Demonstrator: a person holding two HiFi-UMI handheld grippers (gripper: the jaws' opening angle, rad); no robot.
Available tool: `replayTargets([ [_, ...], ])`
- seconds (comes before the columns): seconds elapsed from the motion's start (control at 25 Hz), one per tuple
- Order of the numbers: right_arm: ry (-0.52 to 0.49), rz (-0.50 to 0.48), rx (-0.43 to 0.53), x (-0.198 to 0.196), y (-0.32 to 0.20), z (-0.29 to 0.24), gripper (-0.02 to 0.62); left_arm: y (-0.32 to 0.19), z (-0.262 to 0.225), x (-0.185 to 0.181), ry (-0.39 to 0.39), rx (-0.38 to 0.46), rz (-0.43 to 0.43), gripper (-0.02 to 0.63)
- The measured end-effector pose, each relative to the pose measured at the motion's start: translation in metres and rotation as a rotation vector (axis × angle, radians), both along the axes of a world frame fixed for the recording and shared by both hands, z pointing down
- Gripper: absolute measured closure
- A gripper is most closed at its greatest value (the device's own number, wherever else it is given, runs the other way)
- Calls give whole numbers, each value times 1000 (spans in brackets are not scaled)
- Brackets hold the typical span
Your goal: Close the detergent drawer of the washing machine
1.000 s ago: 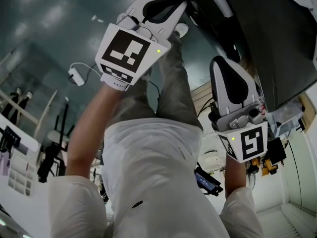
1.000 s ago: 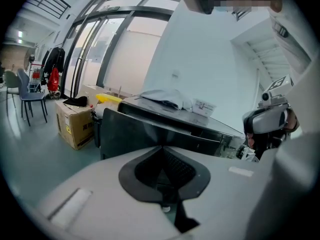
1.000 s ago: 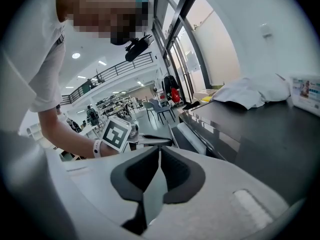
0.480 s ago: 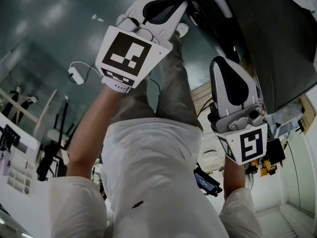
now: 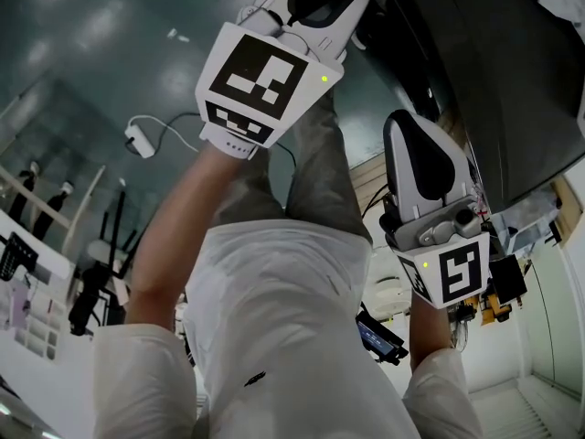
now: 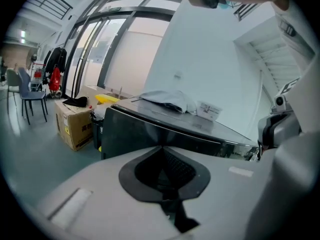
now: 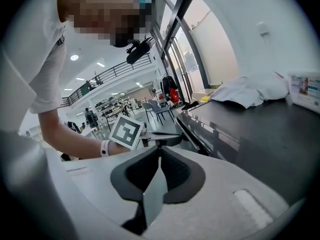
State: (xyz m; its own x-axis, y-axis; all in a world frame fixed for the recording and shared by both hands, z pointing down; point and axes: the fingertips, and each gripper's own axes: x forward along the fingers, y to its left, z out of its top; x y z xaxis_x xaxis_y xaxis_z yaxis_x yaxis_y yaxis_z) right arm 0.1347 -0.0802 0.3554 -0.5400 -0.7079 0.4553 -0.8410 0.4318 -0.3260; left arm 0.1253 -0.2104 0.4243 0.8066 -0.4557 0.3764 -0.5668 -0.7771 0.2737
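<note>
The dark washing machine point(image 5: 512, 80) fills the upper right of the head view. My left gripper point(image 5: 361, 3) is raised at the top centre with its tips at the machine's front edge, jaws shut on nothing. In the left gripper view the shut left gripper point(image 6: 161, 148) points at the machine's dark front point(image 6: 145, 134). My right gripper point(image 5: 409, 128) hangs lower, beside the machine, also shut and empty. The right gripper view shows the right gripper point(image 7: 160, 150) with the left gripper's marker cube point(image 7: 125, 131) just beyond. I cannot make out the detergent drawer in any view.
A crumpled white cloth point(image 6: 167, 100) and a small labelled box point(image 6: 209, 111) lie on the machine's top point(image 7: 260, 129). A cardboard box point(image 6: 75, 124) and chairs point(image 6: 25, 91) stand on the floor to the left. A white cabled device point(image 5: 139, 140) lies on the green floor.
My left gripper has moved up and to the right, closer to the machine's front edge. The right gripper has shifted only slightly.
</note>
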Motion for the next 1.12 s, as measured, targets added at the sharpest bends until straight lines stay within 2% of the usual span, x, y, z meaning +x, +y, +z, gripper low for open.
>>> replayTargets([
  [0.28,-8,8,0,2,-8,0,575,0,-2,-2,24,-4,9,586],
  [0.52,-3,-12,-2,-2,-10,1,575,-1,-3,-3,25,-16,-17,586],
  [0.92,-5,-5,-2,-5,-6,1,575,-5,0,9,0,-13,28,583],
  [1.12,-8,0,-2,-7,-8,0,575,-8,-1,14,25,-12,56,584],
])
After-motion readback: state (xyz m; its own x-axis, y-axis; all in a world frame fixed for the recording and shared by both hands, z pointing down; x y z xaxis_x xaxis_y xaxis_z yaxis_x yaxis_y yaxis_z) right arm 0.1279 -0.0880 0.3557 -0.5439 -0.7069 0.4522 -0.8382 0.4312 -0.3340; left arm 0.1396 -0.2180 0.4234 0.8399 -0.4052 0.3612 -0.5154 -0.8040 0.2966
